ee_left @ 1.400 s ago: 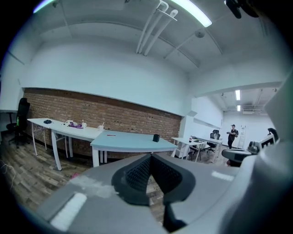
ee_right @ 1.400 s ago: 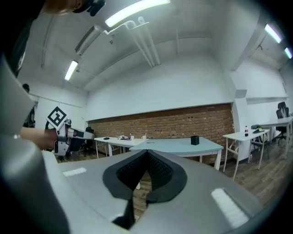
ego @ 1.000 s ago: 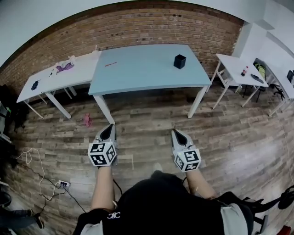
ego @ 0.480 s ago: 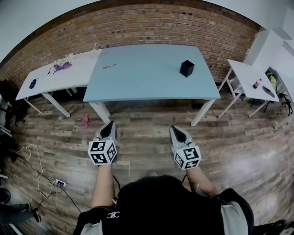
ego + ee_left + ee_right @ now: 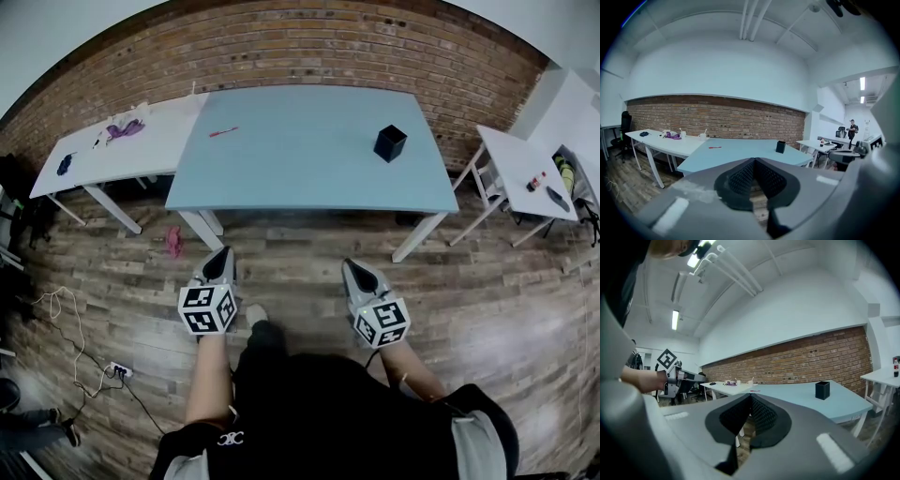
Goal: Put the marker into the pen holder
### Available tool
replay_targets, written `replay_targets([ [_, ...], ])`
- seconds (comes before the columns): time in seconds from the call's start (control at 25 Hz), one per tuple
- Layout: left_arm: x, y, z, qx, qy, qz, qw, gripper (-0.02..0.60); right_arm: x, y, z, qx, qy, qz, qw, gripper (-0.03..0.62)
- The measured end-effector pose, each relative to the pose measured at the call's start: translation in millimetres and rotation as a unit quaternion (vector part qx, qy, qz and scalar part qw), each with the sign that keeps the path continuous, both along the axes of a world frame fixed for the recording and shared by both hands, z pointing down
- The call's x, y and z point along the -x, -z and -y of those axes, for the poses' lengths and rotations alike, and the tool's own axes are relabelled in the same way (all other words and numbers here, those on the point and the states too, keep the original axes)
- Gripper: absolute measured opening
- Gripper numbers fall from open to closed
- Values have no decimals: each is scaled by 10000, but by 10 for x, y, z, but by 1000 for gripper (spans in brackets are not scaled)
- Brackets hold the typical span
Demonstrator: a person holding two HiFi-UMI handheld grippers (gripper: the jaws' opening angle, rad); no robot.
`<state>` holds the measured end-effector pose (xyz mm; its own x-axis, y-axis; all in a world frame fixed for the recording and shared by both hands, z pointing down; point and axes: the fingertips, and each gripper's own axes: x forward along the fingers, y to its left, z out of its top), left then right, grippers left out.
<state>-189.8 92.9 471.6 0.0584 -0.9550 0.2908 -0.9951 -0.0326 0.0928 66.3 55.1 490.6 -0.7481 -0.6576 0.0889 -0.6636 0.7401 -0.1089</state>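
Left gripper (image 5: 222, 257) and right gripper (image 5: 353, 270) held side by side over wooden floor (image 5: 487, 281), short of table. Both jaw pairs pressed together, nothing between them. Beyond: light-blue table (image 5: 300, 173); red marker (image 5: 224, 132) lying near far-left edge, black pen holder (image 5: 390, 143) upright at right, well apart. Brick wall (image 5: 309, 56) behind.

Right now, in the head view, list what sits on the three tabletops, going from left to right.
dark item → purple bundle → red marker → black pen holder → small bottle → dark flat item
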Motion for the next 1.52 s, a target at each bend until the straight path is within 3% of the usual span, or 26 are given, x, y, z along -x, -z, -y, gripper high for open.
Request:
replay_targets([
  [0.44,640,-53,890,-178,-49,-100,9998,6,544,-80,740,-141,-111,-185,9997,6],
  [0.6,939,-124,1305,-76,-176,-123,9997,6,827,-70,1116,-72,-200,-132,9997,6],
  [0.84,1574,-134,1997,97,-433,-92,9990,6,1529,-8,1668,10,-112,17,9999,6],
  [1.24,2446,-247,2923,338,-1129,-259,9927,8,2578,78,2443,-36,-195,-327,9993,6],
  [1.36,2689,-333,3173,402,-1073,-278,9930,8,2687,74,2636,-125,-475,-352,9982,6],
  [1.52,2800,-431,3381,499,-1014,-158,9935,8,2480,-9,2950,33,-877,-367,9955,9],
])
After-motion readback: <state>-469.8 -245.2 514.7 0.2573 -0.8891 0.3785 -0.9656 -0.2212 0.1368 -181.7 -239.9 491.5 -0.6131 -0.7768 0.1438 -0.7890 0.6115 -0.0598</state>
